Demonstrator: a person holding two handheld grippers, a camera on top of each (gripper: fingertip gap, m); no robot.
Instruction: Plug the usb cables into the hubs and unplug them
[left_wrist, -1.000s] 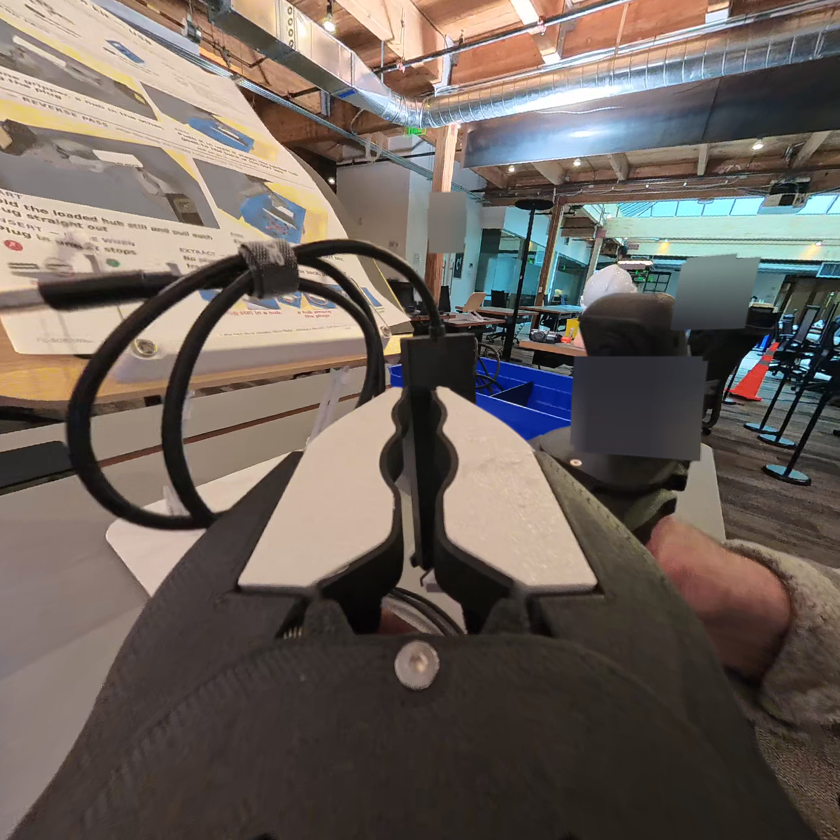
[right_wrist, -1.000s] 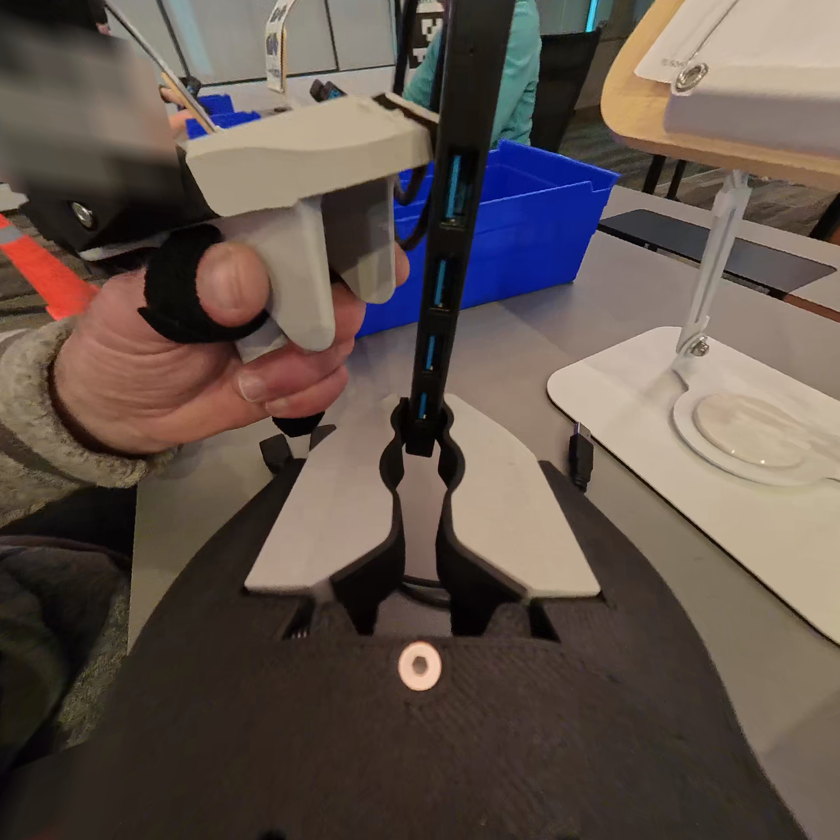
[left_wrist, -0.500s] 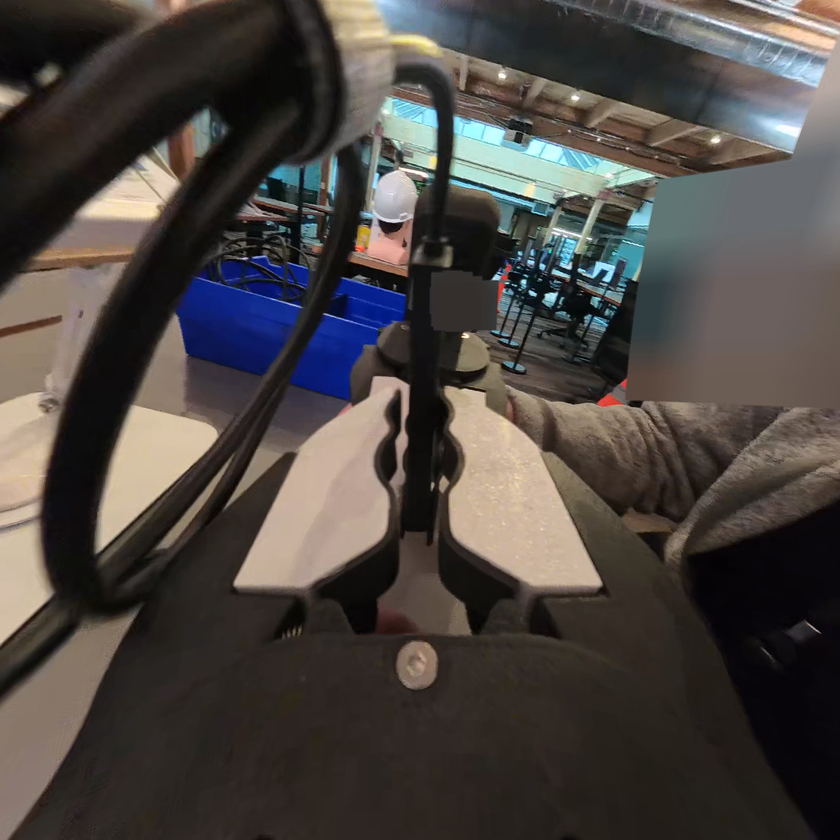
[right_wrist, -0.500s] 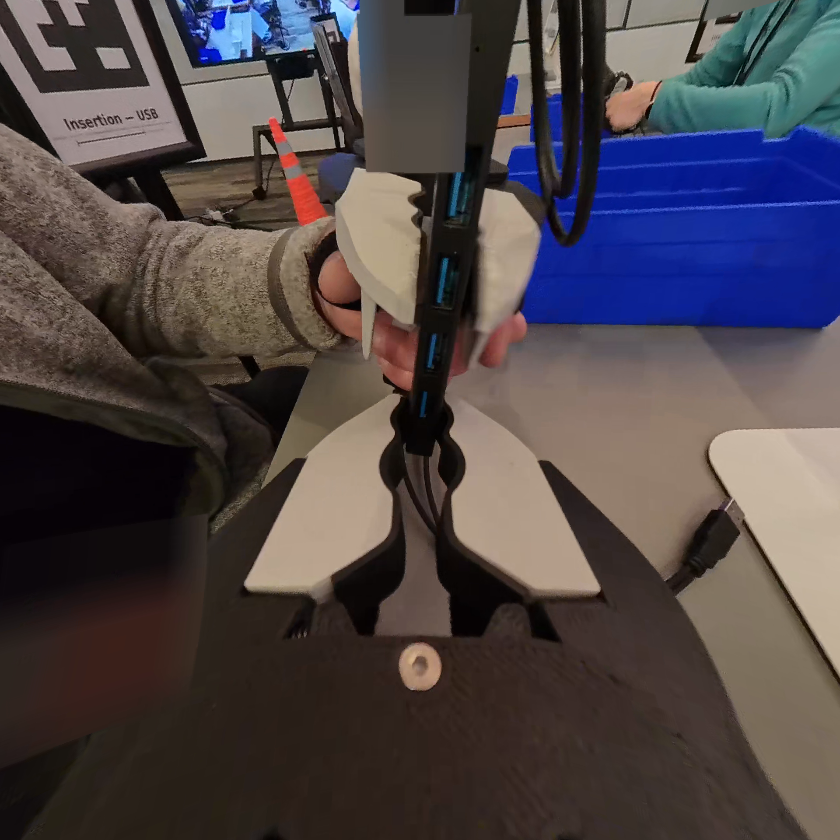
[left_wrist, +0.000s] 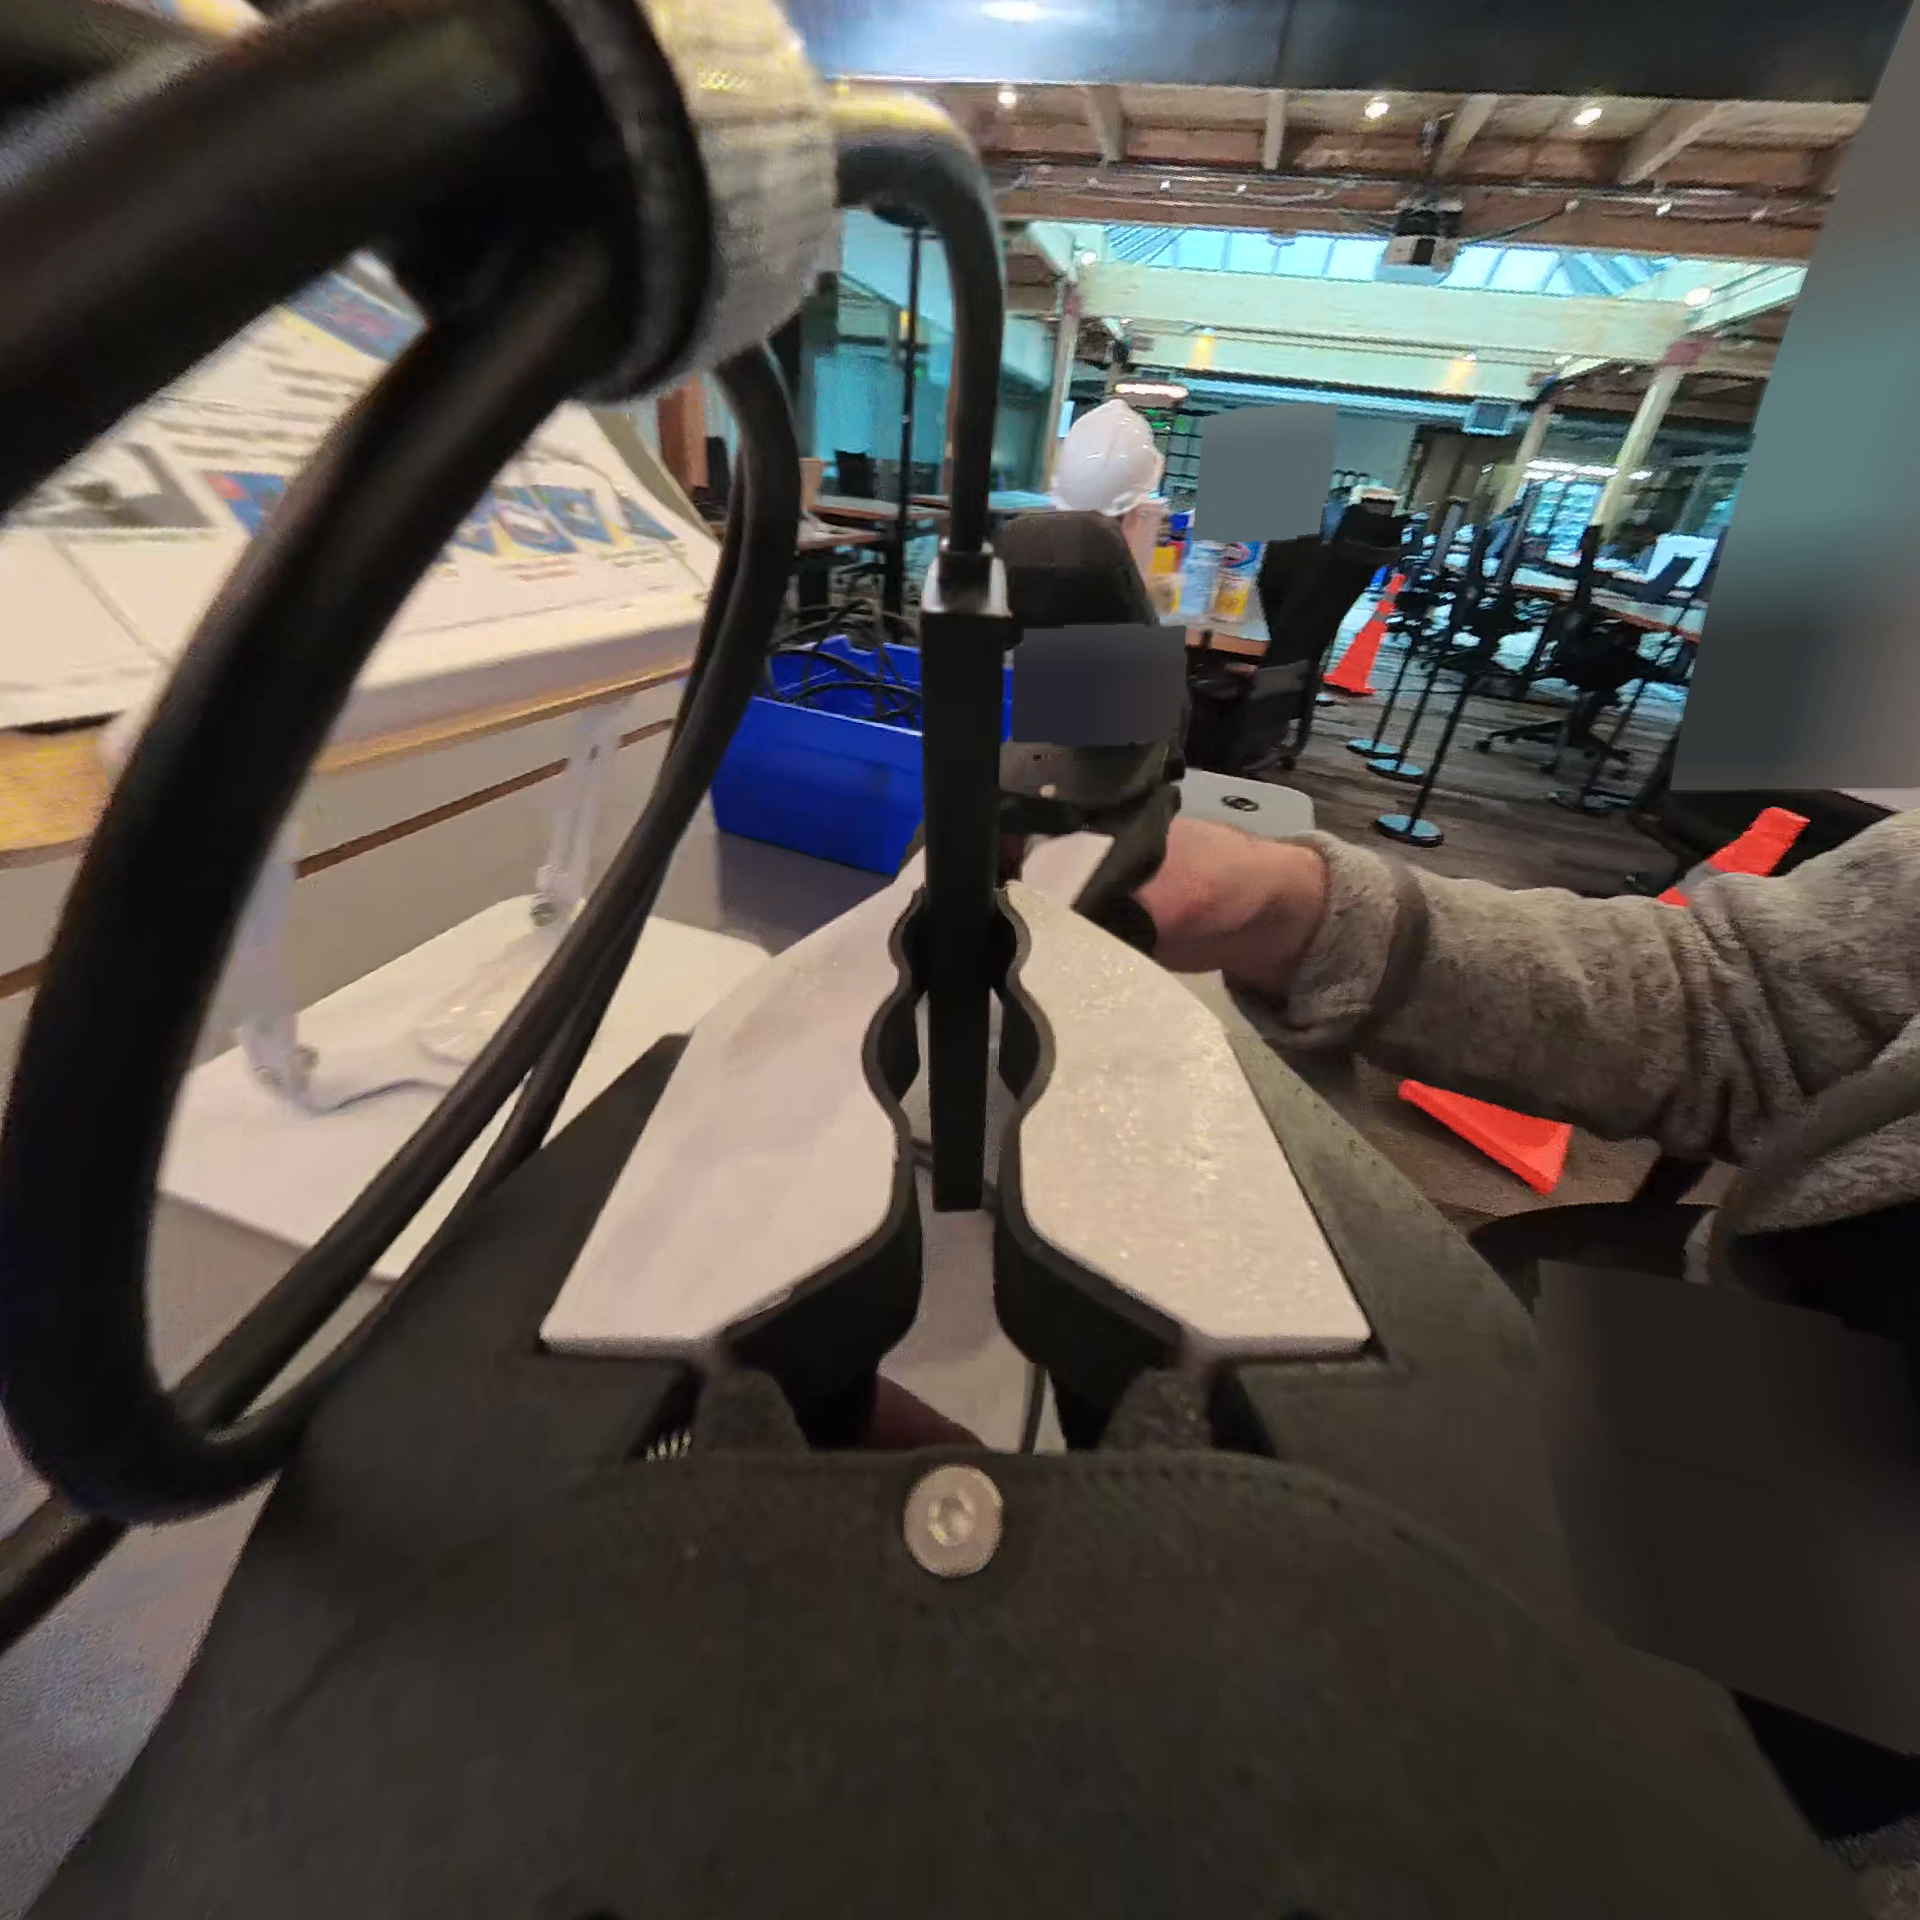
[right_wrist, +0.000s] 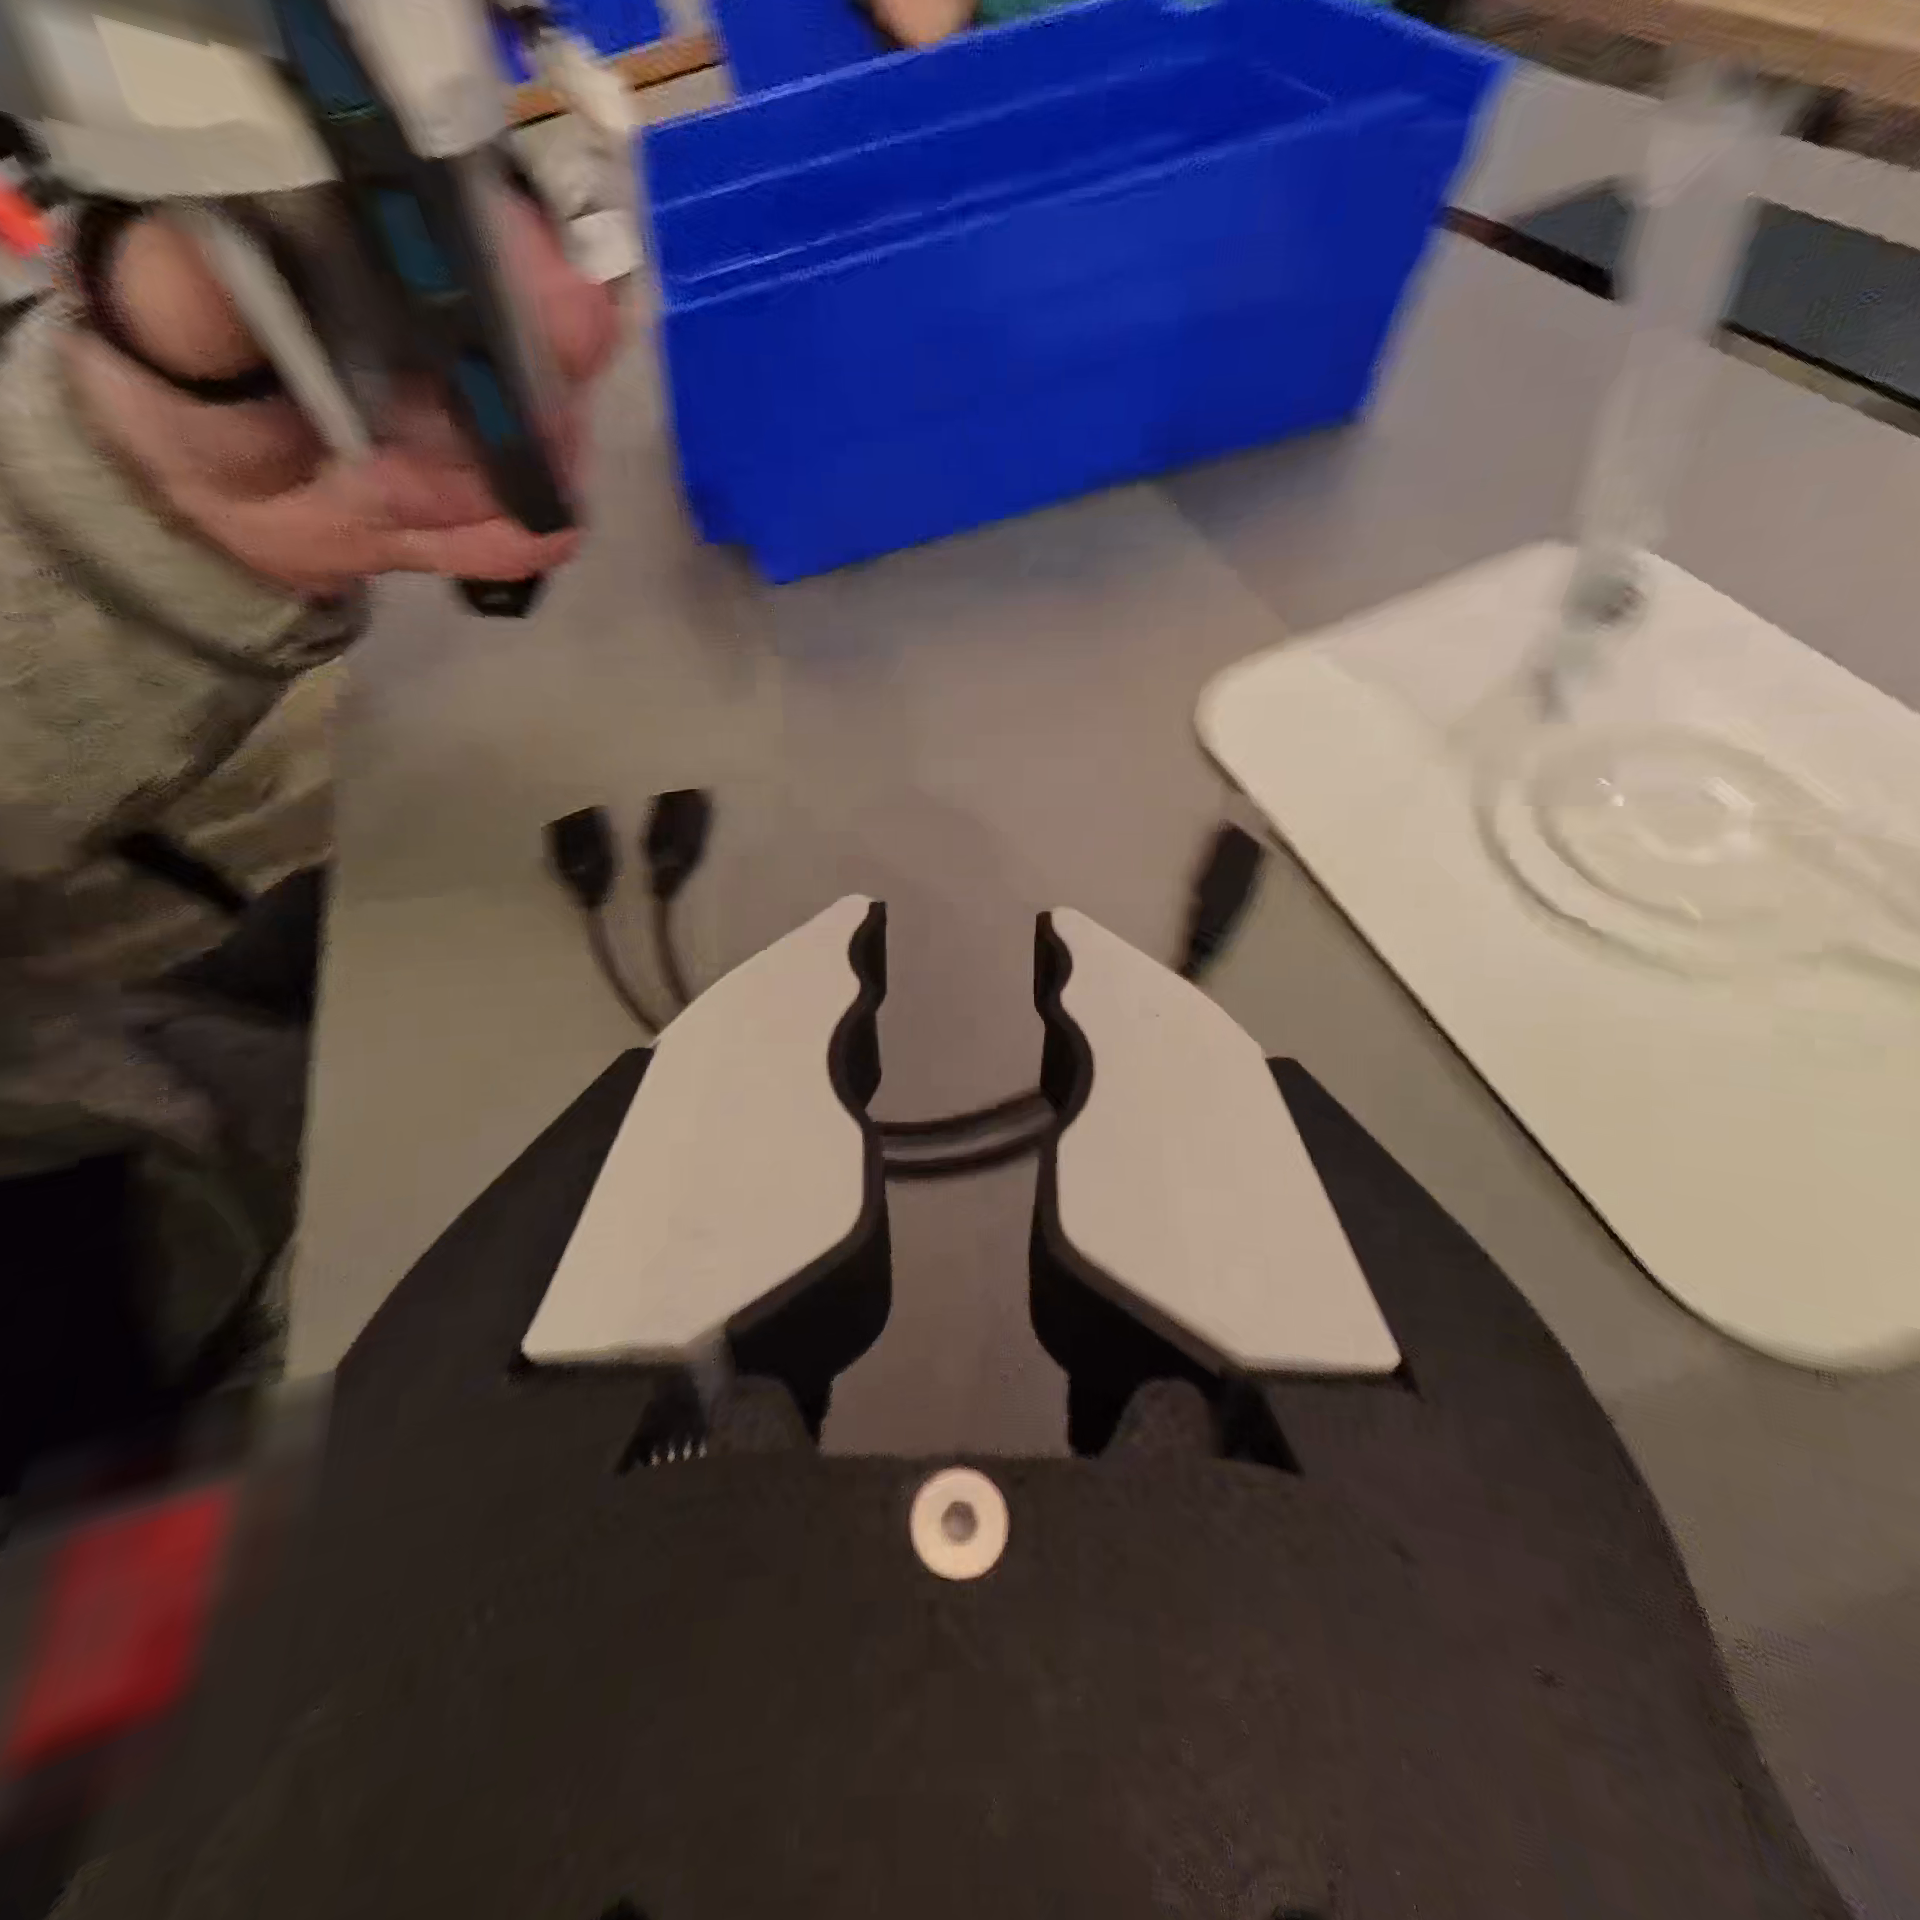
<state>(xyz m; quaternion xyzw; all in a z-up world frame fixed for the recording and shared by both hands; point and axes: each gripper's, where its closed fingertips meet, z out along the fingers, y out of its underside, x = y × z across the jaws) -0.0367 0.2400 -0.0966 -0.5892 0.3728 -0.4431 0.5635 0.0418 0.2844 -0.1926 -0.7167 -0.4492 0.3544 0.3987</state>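
Observation:
My left gripper (left_wrist: 961, 909) is shut on a black USB hub (left_wrist: 958, 748), which stands upright and edge-on between the fingers. The hub's own black cable (left_wrist: 312, 831) leaves its top and hangs in a big coil at the left, bound by a grey strap (left_wrist: 743, 197). My right gripper (right_wrist: 958, 920) is open and empty, low over the grey table (right_wrist: 935, 675). Three black USB plugs lie there: two side by side (right_wrist: 582, 852) (right_wrist: 675, 831) and one to the right (right_wrist: 1226, 883). Their cables (right_wrist: 961, 1127) run under my right fingers. The hub shows blurred at upper left (right_wrist: 488, 364).
A blue bin (right_wrist: 1039, 291) stands at the back of the table. A white base plate (right_wrist: 1558, 1039) with a clear stand (right_wrist: 1652, 312) is at the right. A tilted instruction board (left_wrist: 312, 499) is at the left. A grey-sleeved arm (left_wrist: 1558, 987) holds the right gripper beyond the hub.
My right gripper was shut at the hub's lower end; it has opened, come away and dropped toward the table. The left gripper keeps the hub and has turned back toward the board.

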